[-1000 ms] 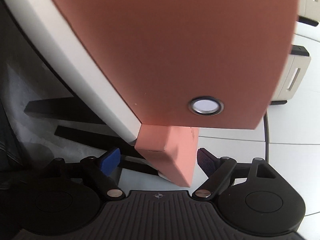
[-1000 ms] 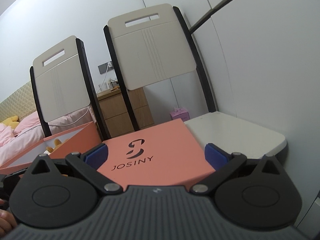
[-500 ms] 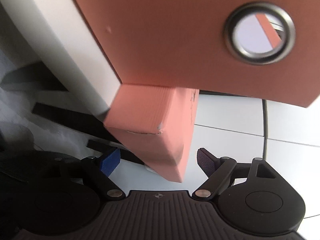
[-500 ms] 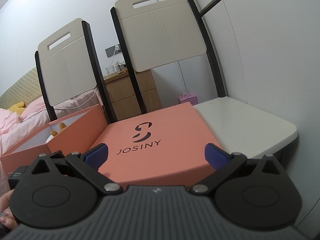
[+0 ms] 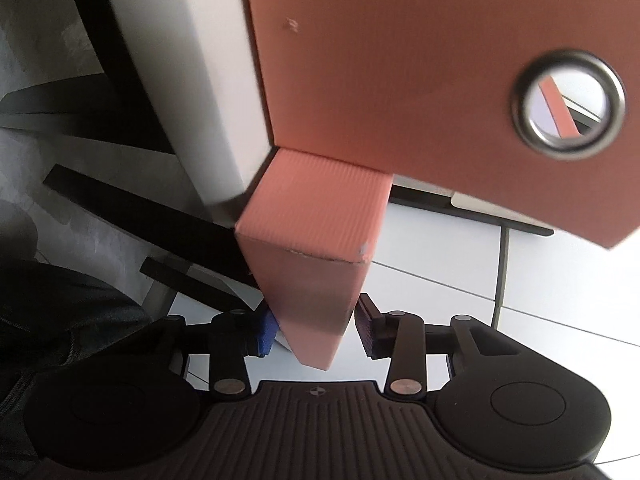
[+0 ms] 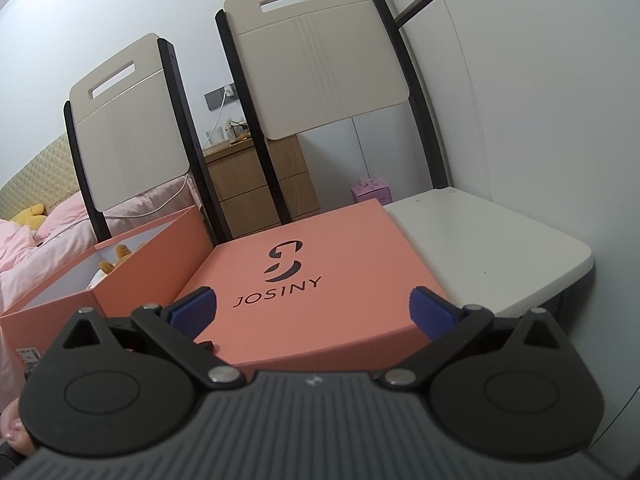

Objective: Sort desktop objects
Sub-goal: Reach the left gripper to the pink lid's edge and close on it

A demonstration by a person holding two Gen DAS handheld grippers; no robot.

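In the left wrist view my left gripper [image 5: 314, 330] is shut on the corner of a salmon box lid [image 5: 316, 240], its blue pads pressing both sides. Above it is the side of the open salmon box [image 5: 400, 60] with a metal eyelet [image 5: 568, 104]. In the right wrist view my right gripper [image 6: 312, 308] is open and empty, hovering over the lid [image 6: 304, 280] printed JOSINY, which lies on a white chair seat [image 6: 480, 240]. The open box [image 6: 120, 280] stands to its left with a yellow plush toy [image 6: 116, 260] inside.
Two cream chair backs [image 6: 320, 60] with black frames stand behind the boxes. A wooden nightstand [image 6: 260, 184] and a small pink box [image 6: 370, 192] are farther back. A bed with pink bedding [image 6: 24, 248] lies at the left. White floor tiles [image 5: 520, 300] show below.
My left gripper has closed from open onto the lid's corner and come closer to it. My right gripper has drawn back and risen a little, staying open.
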